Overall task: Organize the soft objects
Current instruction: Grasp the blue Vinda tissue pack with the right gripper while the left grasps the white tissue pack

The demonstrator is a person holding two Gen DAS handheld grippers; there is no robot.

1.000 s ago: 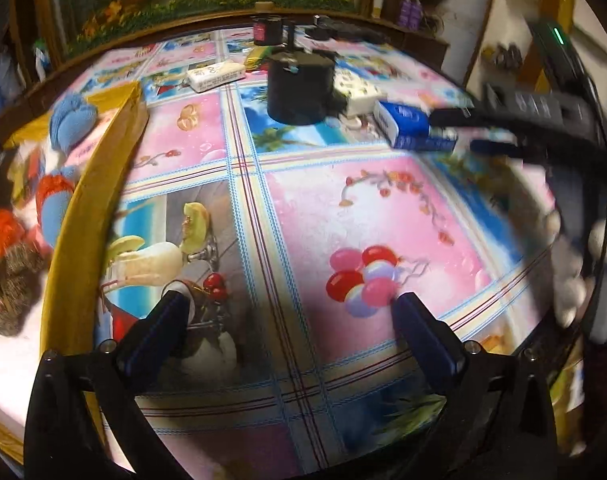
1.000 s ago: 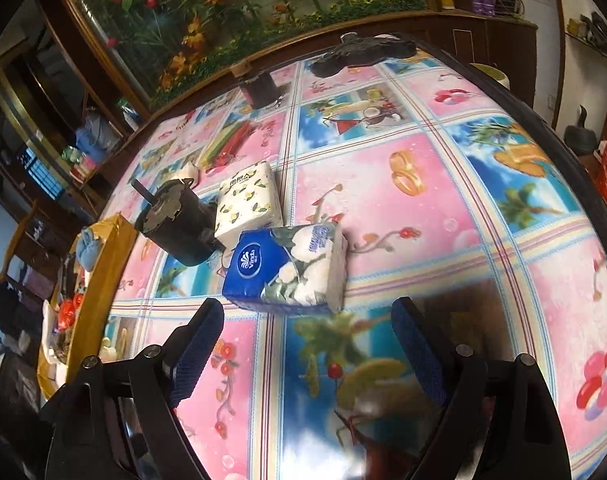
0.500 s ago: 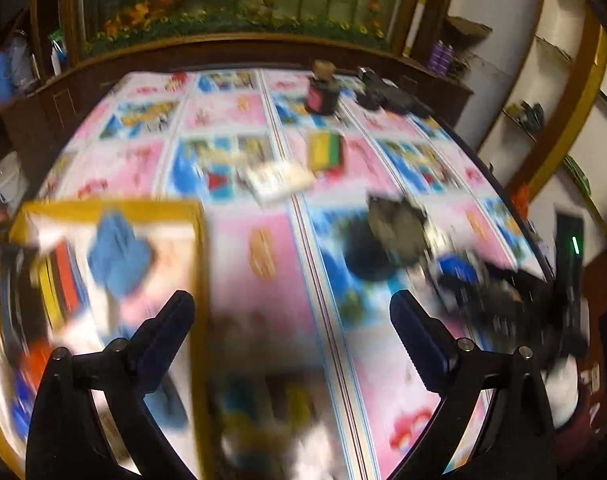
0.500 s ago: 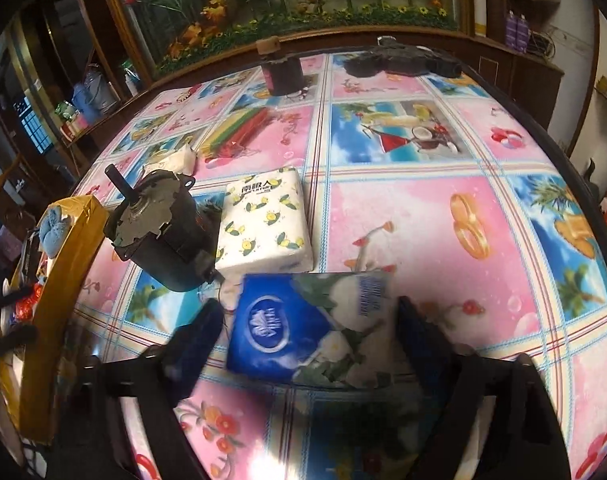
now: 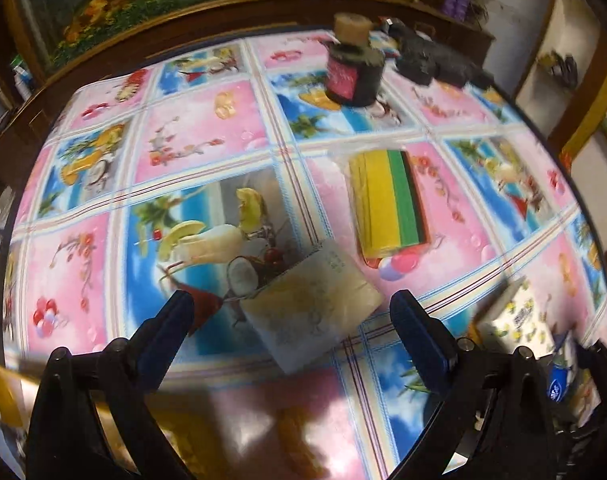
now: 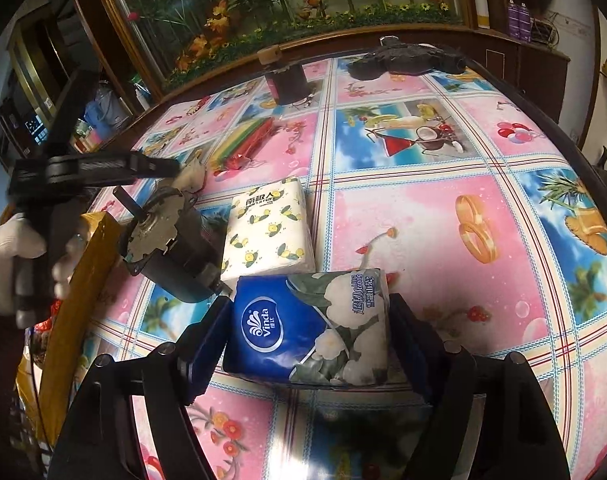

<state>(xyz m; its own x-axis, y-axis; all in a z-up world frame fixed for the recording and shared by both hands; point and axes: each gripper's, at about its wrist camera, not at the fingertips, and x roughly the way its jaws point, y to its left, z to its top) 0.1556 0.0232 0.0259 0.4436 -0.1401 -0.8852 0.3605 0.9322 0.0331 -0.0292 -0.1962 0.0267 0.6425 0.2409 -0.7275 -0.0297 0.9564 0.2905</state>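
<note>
Left-view packet (image 5: 311,308) nearer now, blurred

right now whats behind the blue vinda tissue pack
Behind the blue tissue pack lies a white lemon-print tissue pack, with a dark motor beside it. Their contact is hidden.

A blue-and-white floral tissue pack (image 6: 309,326) sits at six o'clock of a white lemon-print pack (image 6: 268,228) on the pink-and-blue picture-squared tablecloth (image 6: 423,208).
</note>
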